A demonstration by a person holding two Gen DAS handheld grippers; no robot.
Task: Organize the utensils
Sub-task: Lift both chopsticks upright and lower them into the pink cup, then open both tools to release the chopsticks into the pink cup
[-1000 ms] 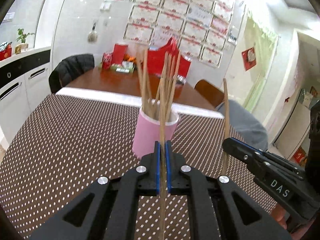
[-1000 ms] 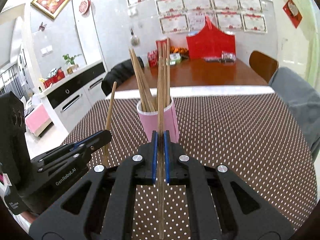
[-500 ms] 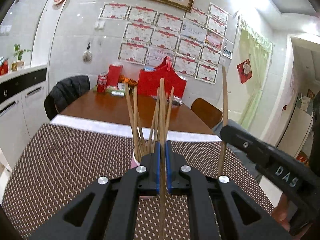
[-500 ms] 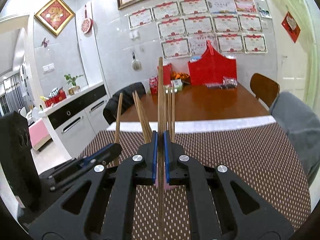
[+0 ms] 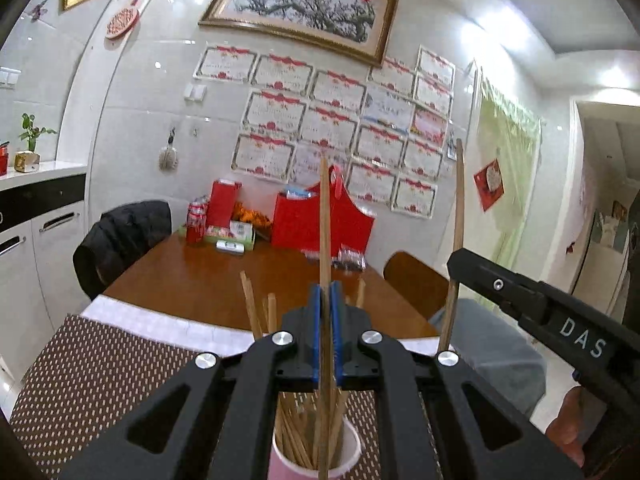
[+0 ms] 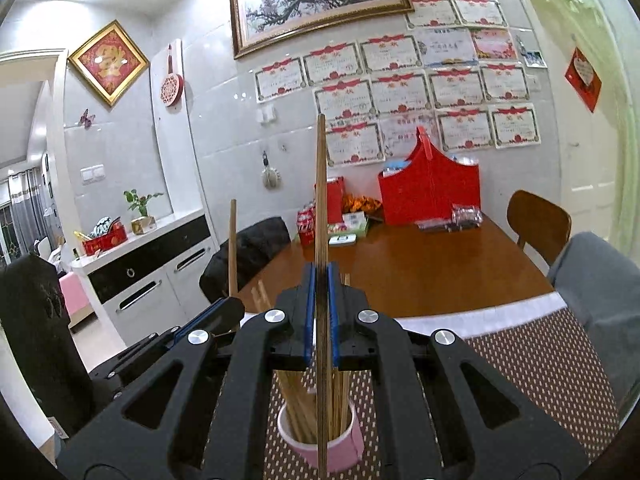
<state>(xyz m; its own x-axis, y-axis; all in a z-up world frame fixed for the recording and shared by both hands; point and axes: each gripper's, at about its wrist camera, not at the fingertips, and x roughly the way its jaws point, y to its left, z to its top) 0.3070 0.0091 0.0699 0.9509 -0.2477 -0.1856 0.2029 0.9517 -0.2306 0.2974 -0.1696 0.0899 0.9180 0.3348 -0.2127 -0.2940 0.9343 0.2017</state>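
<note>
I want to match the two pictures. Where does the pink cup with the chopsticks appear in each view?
Left wrist view: the pink cup sits at the bottom centre, mostly hidden below the left gripper.
Right wrist view: the pink cup is again at the bottom centre, below the right gripper, on the dotted mat.
Shared landmark: the red basket on the wooden table by the wall.

White letters "DAS" stand on the black body of the right tool.
</note>
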